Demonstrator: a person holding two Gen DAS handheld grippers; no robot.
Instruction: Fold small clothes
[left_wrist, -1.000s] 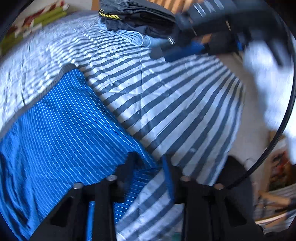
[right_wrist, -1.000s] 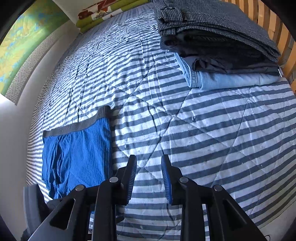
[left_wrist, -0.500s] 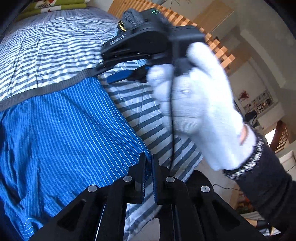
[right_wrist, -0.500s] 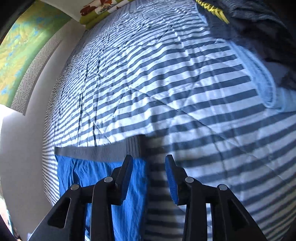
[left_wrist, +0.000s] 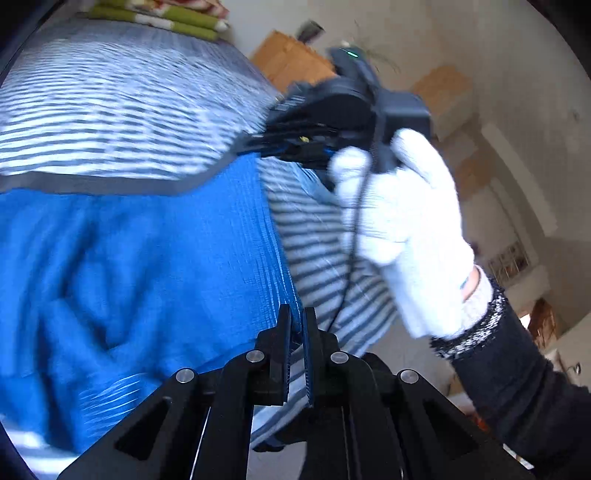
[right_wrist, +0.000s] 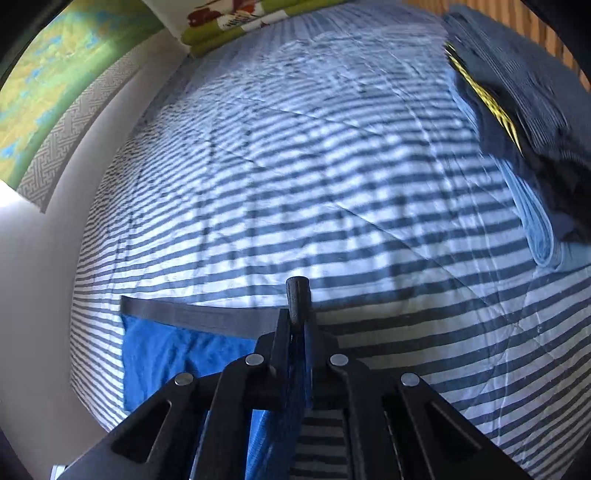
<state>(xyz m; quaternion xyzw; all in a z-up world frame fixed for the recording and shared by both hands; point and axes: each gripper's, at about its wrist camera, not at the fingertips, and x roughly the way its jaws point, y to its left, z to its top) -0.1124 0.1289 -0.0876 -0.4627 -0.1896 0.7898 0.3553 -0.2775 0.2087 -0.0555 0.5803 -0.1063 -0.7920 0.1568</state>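
Observation:
Blue pinstriped boxer shorts (left_wrist: 140, 266) with a grey waistband (left_wrist: 110, 184) lie on the striped bed cover (left_wrist: 110, 110). My left gripper (left_wrist: 295, 325) is shut on the shorts' right edge near the leg hem. The right gripper (left_wrist: 255, 142), held by a white-gloved hand (left_wrist: 402, 221), pinches the waistband's right corner. In the right wrist view, that gripper (right_wrist: 297, 325) is shut on the grey waistband (right_wrist: 207, 316), a bunched bit of which pokes up between the fingers; the blue shorts (right_wrist: 166, 354) spread to the left.
A pile of folded dark and light-blue clothes (right_wrist: 524, 122) sits at the bed's far right. Green patterned cushions (right_wrist: 236, 22) lie at the head of the bed. A wall (right_wrist: 40, 277) borders the bed on the left. Beyond the bed's right edge is open floor (left_wrist: 406, 369).
The right gripper came down from over the bed cover and shut on the waistband corner. The left gripper, open a second ago, shut on the shorts' right edge and stays shut.

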